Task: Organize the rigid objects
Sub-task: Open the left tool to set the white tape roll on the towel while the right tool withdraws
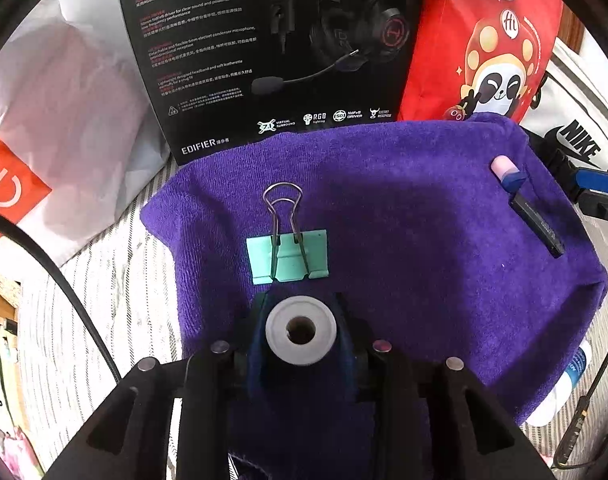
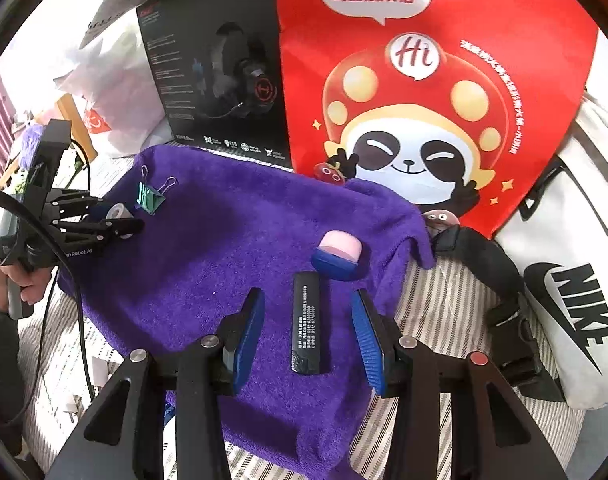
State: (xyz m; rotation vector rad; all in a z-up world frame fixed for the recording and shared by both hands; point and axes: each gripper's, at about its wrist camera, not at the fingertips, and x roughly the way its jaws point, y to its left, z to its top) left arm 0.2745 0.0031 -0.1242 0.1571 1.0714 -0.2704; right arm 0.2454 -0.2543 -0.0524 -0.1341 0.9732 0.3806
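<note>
On the purple towel (image 2: 208, 264) lie three loose things: one green binder clip (image 1: 288, 254), one black stick (image 2: 306, 322) and one pink-and-blue eraser (image 2: 337, 254). The left tool (image 1: 300, 330) is clamped on one white tape roll (image 1: 300, 331), just before the clip. The right tool (image 2: 308, 334) stands apart, one finger on each side of the black stick, not touching it. Behind the towel stand one headset box (image 1: 264, 40) and one red bag (image 2: 423, 80).
</note>
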